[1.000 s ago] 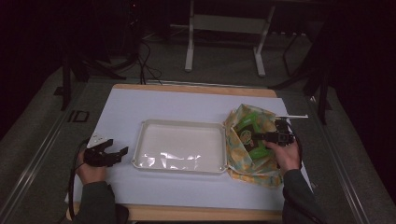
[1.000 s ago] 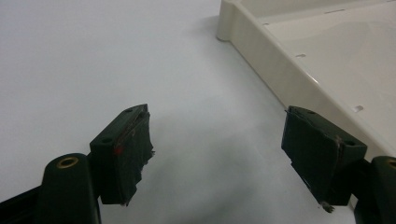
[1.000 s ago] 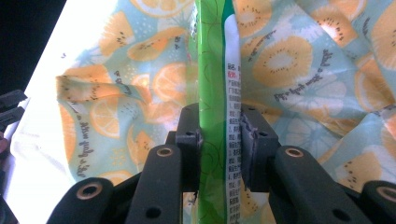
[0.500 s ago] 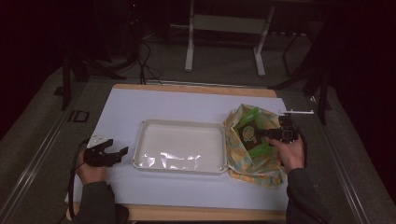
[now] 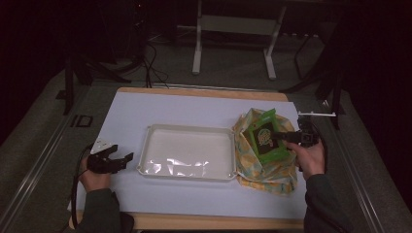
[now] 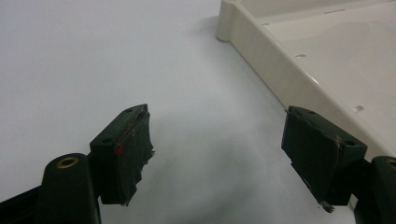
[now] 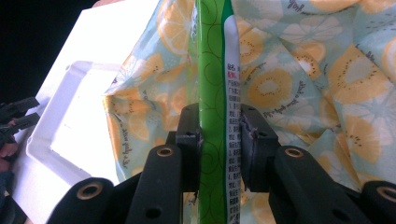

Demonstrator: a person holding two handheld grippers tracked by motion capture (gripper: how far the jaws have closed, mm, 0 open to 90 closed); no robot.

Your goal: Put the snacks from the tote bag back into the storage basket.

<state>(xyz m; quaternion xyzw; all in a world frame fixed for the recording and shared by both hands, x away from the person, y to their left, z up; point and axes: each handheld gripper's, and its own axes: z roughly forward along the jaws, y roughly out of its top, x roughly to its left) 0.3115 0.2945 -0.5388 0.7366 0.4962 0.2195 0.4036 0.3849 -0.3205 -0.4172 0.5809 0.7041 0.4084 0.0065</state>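
Two grippers were mine: my right gripper pinched the green packet over the fruit-print cloth at 3 o'clock of the white tray; my left gripper, jaws spread, rested at the tray's 9 o'clock on the white table cover.

A white-topped table with a wooden edge bears a cream plastic tray; a fruit-print cloth bag lies touching the tray's right side.
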